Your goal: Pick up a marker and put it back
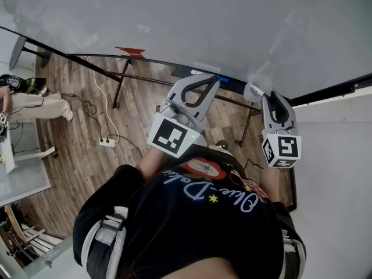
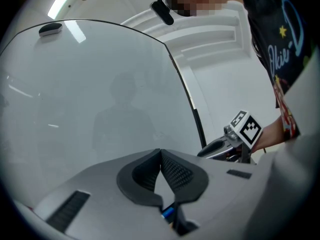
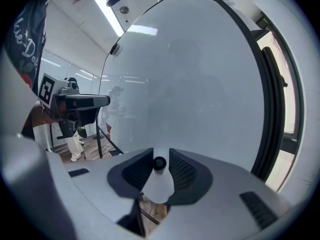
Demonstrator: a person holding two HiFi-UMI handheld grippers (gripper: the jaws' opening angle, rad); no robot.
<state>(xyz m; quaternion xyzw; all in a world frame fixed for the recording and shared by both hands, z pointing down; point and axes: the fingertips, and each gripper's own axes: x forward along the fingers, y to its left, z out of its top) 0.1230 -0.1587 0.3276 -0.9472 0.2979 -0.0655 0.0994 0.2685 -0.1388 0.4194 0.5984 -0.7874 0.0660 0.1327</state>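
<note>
Nearest, at 6 o'clock in head view: black printed shirt [image 1: 192, 214], masking the floor beneath. At 3 o'clock, right claw [image 3: 160, 156] clamped on white marker [image 3: 159, 181], dark end aimed at whiteboard [image 1: 203, 22]. At 12 o'clock, left claw [image 2: 161, 153], tips together, overlapping the whiteboard's lower edge. At 9 o'clock, wooden floor [image 1: 75, 150] bearing power strip [image 1: 107, 142] and cable [image 1: 103, 97]; second person [image 1: 40, 106] well apart.
</note>
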